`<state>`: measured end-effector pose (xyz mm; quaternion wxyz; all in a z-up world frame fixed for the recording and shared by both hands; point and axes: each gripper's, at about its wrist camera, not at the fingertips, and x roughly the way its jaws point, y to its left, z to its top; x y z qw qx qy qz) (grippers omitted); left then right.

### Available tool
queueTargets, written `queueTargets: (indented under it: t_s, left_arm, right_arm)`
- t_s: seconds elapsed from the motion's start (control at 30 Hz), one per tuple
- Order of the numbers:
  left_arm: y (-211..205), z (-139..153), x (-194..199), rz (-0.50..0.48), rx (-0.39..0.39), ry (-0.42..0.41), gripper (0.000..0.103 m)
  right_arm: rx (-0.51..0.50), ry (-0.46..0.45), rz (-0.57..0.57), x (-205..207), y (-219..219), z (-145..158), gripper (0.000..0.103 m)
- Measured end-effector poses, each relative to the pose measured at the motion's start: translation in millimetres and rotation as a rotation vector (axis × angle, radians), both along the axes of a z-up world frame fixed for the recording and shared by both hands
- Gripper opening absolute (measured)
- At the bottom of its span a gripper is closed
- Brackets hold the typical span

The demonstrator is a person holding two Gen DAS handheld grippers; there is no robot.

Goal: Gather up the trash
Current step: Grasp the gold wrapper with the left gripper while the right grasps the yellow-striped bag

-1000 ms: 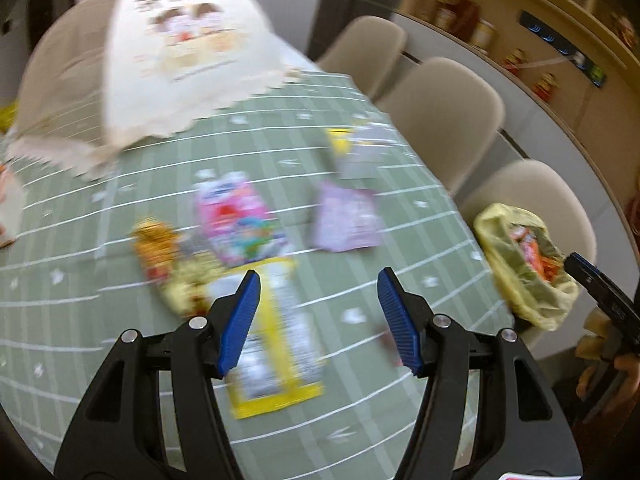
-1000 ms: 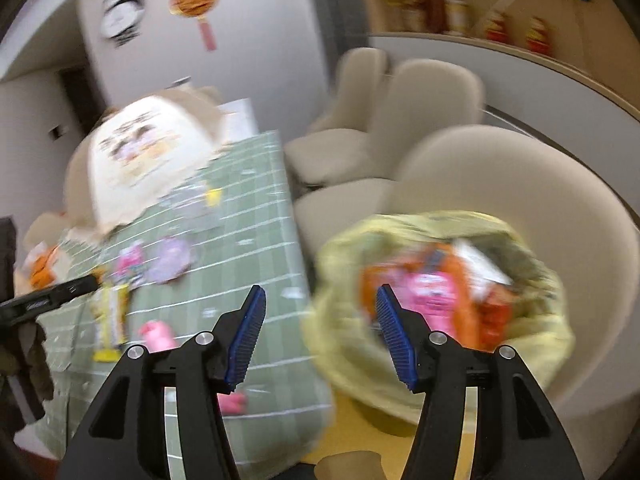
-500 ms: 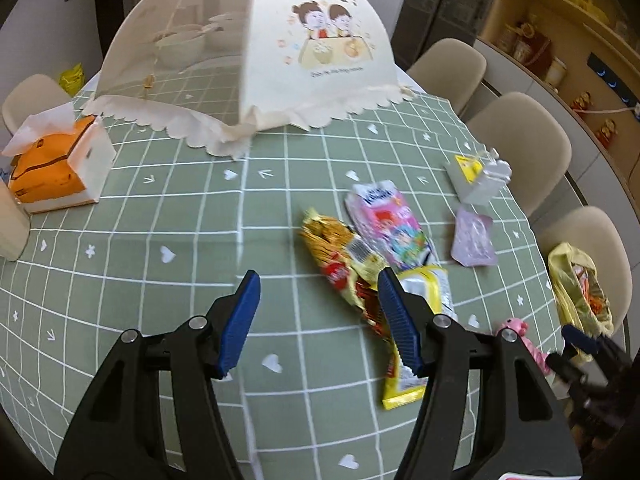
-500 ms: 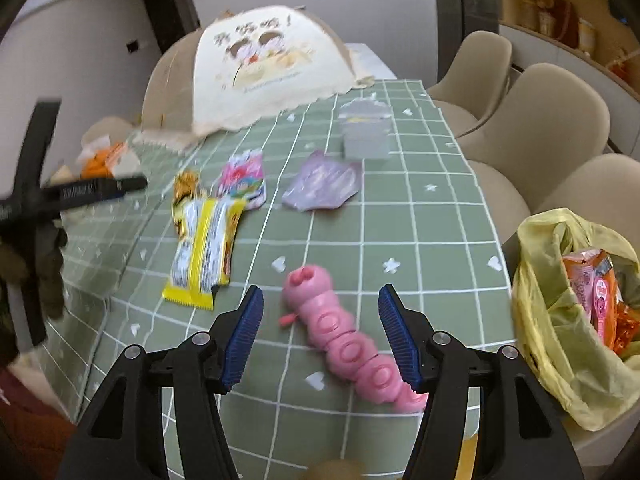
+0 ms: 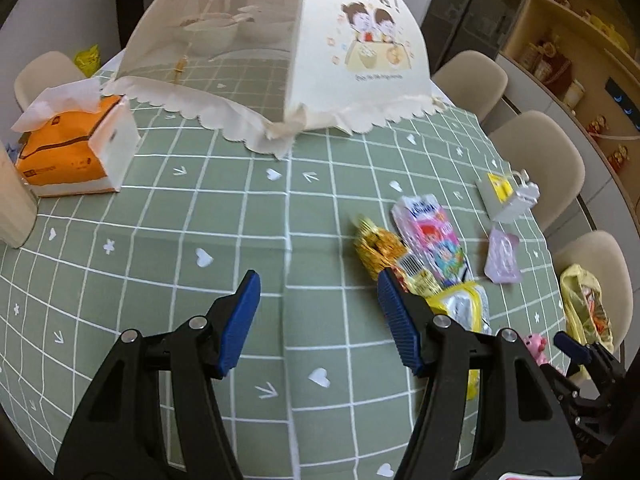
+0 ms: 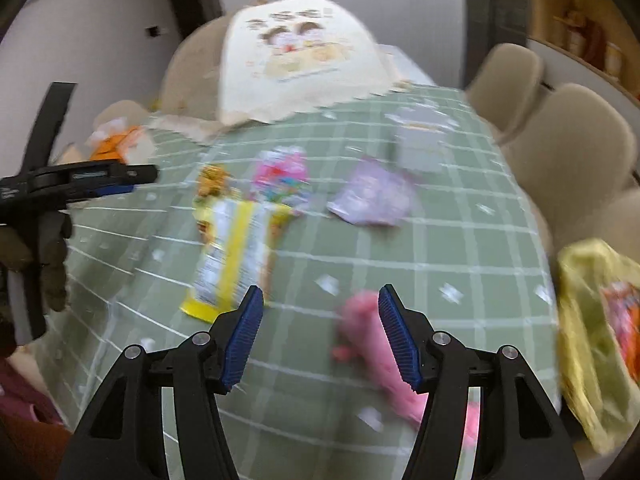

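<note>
Snack wrappers lie on the green checked tablecloth (image 5: 200,208): a gold one (image 5: 376,246), a pink one (image 5: 430,238), a yellow and silver one (image 5: 464,308) (image 6: 232,256) and a lilac one (image 5: 502,254) (image 6: 372,196). A yellow trash bag (image 5: 586,308) (image 6: 596,320) sits on a chair at the table's right edge. My left gripper (image 5: 320,320) is open and empty above the table, left of the wrappers. My right gripper (image 6: 320,336) is open and empty above a pink caterpillar toy (image 6: 376,348).
A mesh food cover (image 5: 280,52) stands at the far side. An orange tissue box (image 5: 68,148) and a pale cup (image 5: 12,204) are at the left. A small grey box (image 5: 508,196) lies by the right edge. Beige chairs (image 5: 536,160) line the right.
The left gripper has drifted left, so the wrappers now sit further right in its view. The right gripper has moved forward and lower over the table toward the pink toy.
</note>
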<state>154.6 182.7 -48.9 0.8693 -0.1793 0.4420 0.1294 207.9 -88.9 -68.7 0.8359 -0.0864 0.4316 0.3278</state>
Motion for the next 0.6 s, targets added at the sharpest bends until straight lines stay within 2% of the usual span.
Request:
queueTargets:
  t_s: [0.1, 0.23, 0.3, 0.33, 0.37, 0.43, 0.6]
  left_arm:
    - [7.7, -0.7, -5.2, 0.020, -0.012, -0.004, 0.058]
    - [9.6, -6.9, -10.8, 0.013, -0.033, 0.007, 0.058]
    - [8.5, -9.2, -11.9, 0.007, -0.040, 0.011, 0.058]
    - [6.8, -10.4, -12.0, 0.001, -0.044, 0.013, 0.058]
    - [5.7, -10.6, -11.4, -0.005, -0.046, 0.013, 0.058]
    - [2.6, -11.5, -9.1, -0.019, -0.052, 0.012, 0.058]
    - [-9.3, -14.9, 2.8, -0.069, -0.078, 0.012, 0.058]
  right_arm:
    - [0.045, 0.023, 0.046, 11.3, 28.7, -4.8, 0.057]
    - [0.048, 0.067, 0.093, 21.8, 58.4, -19.7, 0.055]
    - [0.032, 0.104, 0.117, 23.4, 67.1, -29.8, 0.049]
    - [0.020, 0.131, 0.135, 23.0, 69.6, -36.9, 0.039]
    - [0.024, 0.153, 0.150, 22.2, 68.8, -40.5, 0.031]
    - [0.042, 0.170, 0.147, 18.5, 59.2, -42.0, 0.025]
    - [0.046, 0.125, 0.073, 8.6, 23.1, -25.4, 0.022]
